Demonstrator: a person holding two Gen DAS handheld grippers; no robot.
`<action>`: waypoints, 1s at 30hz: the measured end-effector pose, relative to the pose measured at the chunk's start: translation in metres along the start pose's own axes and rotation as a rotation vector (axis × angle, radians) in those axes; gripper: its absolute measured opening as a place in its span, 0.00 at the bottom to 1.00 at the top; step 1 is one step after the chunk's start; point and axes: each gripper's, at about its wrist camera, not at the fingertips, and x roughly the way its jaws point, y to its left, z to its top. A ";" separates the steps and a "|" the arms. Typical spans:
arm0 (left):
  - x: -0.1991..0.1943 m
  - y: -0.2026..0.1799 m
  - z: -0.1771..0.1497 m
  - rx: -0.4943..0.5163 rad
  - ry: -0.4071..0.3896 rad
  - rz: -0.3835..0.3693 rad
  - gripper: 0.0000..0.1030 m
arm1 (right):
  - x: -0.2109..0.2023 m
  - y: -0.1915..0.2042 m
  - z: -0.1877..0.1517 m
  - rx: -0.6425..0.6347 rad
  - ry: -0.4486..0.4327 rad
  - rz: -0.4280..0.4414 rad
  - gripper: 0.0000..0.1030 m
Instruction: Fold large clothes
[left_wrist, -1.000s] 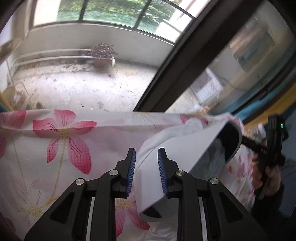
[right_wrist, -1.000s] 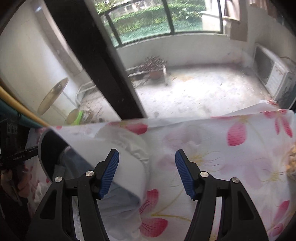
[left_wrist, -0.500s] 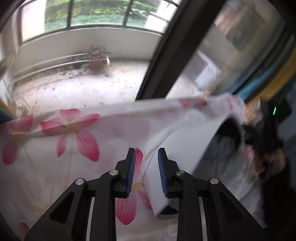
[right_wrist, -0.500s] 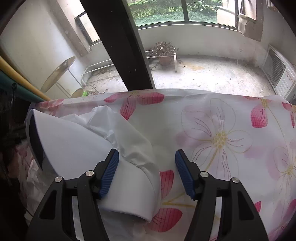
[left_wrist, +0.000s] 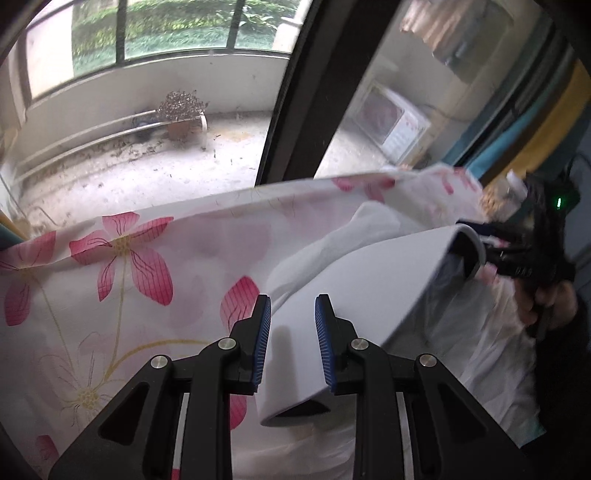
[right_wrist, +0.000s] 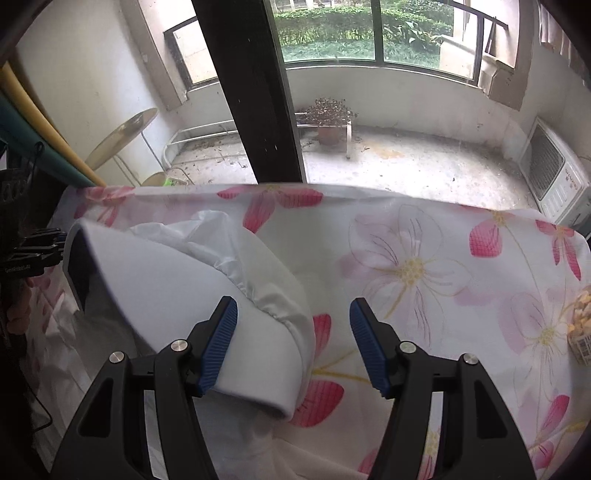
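Balcony glass backs a smooth floral tablecloth (right_wrist: 424, 266). Since a second ago, the stiff white collar (left_wrist: 369, 280) stretched flatter; left gripper (left_wrist: 291, 332) pinches it, right gripper (right_wrist: 293, 341) gapes around its end.

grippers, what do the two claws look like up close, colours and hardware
Both are alike: the left claw and right claw are matte black angular frames with triangular cutouts and round silver bolt heads at the joints. Each finger ends in a blue pad with fine ridges. Seen from the left wrist view, the right one's body carries a small green light and a thin black cable. No sleeves are clearly visible.
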 end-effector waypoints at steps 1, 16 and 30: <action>0.000 -0.003 -0.001 0.018 0.006 0.012 0.26 | 0.001 -0.001 -0.002 0.004 0.005 -0.001 0.62; 0.011 -0.011 -0.024 0.140 0.039 0.213 0.46 | 0.010 0.017 -0.020 -0.113 0.034 0.060 0.51; 0.016 0.003 -0.028 0.071 0.066 0.041 0.50 | 0.011 -0.007 -0.015 -0.012 0.080 0.193 0.41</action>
